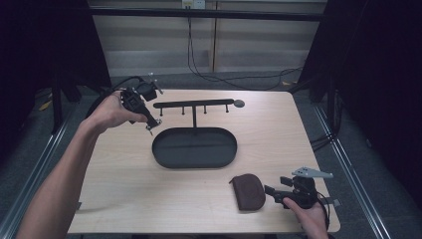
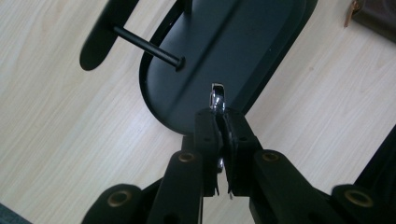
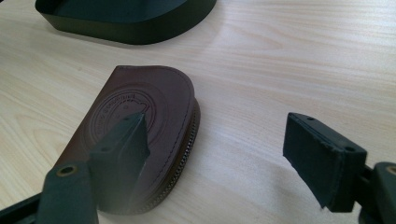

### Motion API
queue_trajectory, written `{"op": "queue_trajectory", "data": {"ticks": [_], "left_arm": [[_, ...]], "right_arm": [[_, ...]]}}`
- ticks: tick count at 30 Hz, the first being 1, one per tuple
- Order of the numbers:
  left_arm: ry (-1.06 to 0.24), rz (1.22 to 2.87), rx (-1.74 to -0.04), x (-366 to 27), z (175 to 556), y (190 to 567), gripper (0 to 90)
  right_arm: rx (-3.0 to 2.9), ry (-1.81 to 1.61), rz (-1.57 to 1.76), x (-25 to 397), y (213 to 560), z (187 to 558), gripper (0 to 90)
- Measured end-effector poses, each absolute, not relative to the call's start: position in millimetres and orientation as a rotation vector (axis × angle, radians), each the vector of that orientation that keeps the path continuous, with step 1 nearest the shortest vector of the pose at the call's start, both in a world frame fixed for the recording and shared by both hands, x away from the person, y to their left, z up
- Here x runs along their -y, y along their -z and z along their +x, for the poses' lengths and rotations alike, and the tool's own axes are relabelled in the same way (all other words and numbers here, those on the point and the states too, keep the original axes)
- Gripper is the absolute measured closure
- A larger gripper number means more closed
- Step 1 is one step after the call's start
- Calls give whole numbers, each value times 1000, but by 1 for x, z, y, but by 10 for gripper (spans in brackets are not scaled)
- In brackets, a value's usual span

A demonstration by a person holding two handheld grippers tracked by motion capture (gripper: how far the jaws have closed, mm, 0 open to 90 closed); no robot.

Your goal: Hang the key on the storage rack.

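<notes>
A person's left hand holds my left gripper (image 1: 151,124) in the air just left of the black peg rack (image 1: 194,104), above the oval black tray (image 1: 160,155). In the left gripper view its jaws (image 2: 222,116) are shut on a small silver metal piece (image 2: 217,99), which sticks out past the tips over the tray (image 2: 243,51), near one rack peg (image 2: 154,50). My right gripper (image 1: 271,190) stands open at the table's front right, beside a brown leather pouch (image 1: 249,191). In the right gripper view the left finger (image 3: 123,149) overlaps the embossed, zipped pouch (image 3: 154,100) and the gripper (image 3: 215,135) holds nothing.
The rack stands on a post at the tray's far side, with several short pegs hanging from its bar. Light wood tabletop (image 1: 278,129) spreads to the right of the tray. Cables (image 1: 219,77) lie on the floor behind the table, and dark curtains hang at both sides.
</notes>
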State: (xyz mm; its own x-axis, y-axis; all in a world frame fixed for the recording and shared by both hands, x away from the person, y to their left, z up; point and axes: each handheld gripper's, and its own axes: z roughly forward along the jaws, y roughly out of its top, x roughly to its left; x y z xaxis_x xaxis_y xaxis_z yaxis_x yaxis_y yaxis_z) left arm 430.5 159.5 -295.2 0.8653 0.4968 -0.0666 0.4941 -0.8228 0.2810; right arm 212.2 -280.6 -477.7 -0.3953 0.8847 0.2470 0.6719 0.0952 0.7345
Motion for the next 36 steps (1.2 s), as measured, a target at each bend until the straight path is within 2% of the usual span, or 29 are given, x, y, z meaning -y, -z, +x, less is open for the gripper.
{"op": "queue_trajectory", "data": {"ticks": [12, 36], "left_arm": [[1, 2749, -745, -156, 450, 295, 854], [-17, 2702, -810, -158, 459, 295, 846]], "right_arm": [[-2125, -1184, 1557, 281, 478, 213, 219], [-2135, -1187, 1548, 280, 478, 212, 218]]}}
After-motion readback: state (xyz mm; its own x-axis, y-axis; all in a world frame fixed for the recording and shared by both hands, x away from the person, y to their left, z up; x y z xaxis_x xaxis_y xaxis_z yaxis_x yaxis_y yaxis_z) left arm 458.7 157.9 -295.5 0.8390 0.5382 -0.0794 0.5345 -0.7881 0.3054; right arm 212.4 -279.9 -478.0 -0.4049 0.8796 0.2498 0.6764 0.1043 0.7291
